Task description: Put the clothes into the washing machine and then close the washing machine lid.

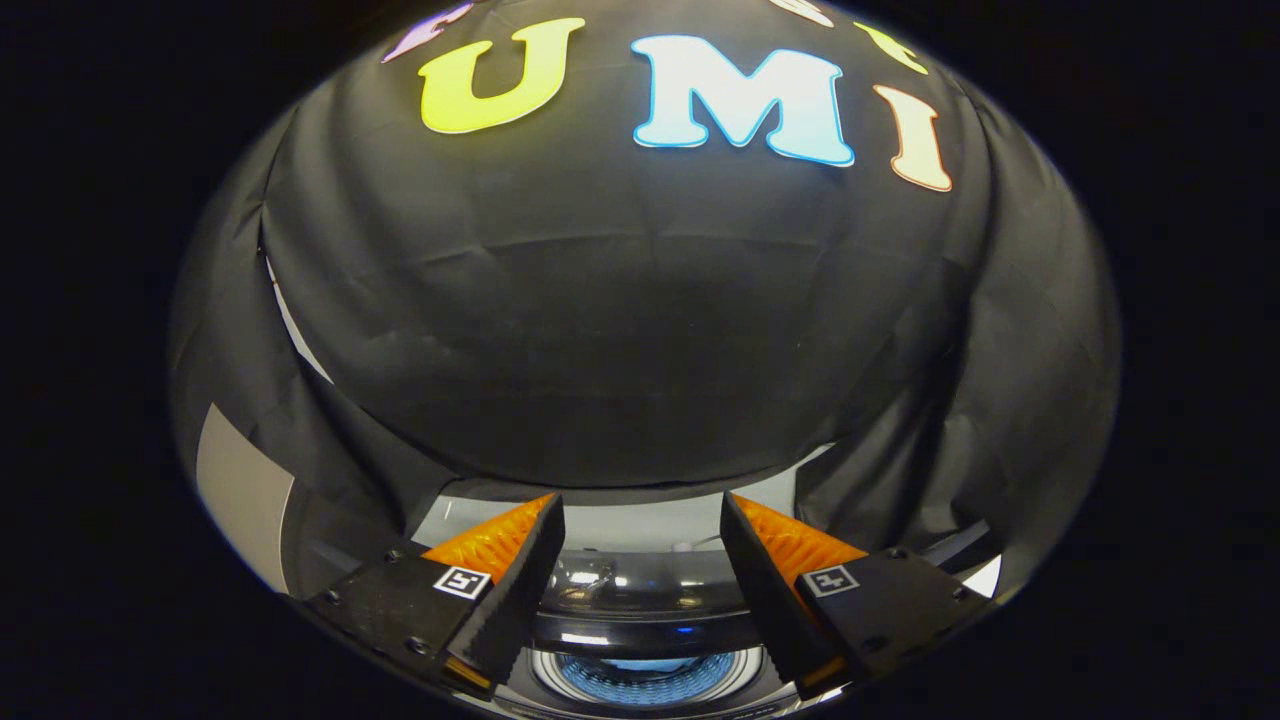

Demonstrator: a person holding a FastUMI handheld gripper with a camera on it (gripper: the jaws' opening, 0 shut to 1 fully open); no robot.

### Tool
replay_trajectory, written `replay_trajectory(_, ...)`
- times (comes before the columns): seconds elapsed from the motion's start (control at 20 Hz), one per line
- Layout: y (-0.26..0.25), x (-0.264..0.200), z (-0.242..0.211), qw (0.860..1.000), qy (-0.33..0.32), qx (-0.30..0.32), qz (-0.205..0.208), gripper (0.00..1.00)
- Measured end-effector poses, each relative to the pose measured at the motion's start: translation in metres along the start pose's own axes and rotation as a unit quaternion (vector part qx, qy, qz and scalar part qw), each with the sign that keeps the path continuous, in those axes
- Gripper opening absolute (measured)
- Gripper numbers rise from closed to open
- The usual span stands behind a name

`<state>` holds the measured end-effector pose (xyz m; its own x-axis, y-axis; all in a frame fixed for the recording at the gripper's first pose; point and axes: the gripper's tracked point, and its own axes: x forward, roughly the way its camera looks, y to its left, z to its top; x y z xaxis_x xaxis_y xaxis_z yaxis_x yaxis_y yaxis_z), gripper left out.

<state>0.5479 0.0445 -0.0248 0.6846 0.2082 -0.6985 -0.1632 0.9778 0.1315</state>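
Observation:
My gripper (641,515) is open, with a wide gap and nothing between its fingers. Below and between the fingers lies the washing machine (640,625), seen from above. Its dark glossy lid (640,592) appears raised, with bright reflections on it. Under it the round drum opening (645,678) shows, with something blue inside that I cannot make out as clothes or drum. The machine's pale top panel (640,525) runs behind the lid, just ahead of the fingertips.
The booth's black cloth wall (640,330) rises close behind the machine and curves round both sides. A pale grey panel (240,490) stands left of the left finger, where the cloth parts.

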Motion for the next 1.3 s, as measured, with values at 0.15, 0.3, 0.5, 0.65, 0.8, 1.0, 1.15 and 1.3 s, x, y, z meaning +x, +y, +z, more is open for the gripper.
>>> replay_trajectory(0.15,0.001,-0.002,-0.001,1.0,-0.01,0.004,-0.005,0.97)
replay_trajectory(0.3,0.001,-0.007,-0.004,1.0,-0.011,0.001,-0.007,0.97)
replay_trajectory(0.5,0.002,-0.015,-0.009,1.0,-0.025,0.003,-0.012,0.98)
replay_trajectory(0.65,0.002,-0.02,-0.014,0.999,-0.032,0.003,-0.018,0.97)
replay_trajectory(0.8,0.002,-0.027,-0.018,0.999,-0.038,0.002,-0.019,0.97)
replay_trajectory(1.0,0.002,-0.033,-0.028,0.999,-0.042,-0.002,-0.021,0.97)
replay_trajectory(1.15,0.004,-0.043,-0.038,0.999,-0.044,-0.013,-0.02,0.97)
replay_trajectory(1.3,0.004,-0.051,-0.051,0.999,-0.048,-0.012,-0.014,0.97)
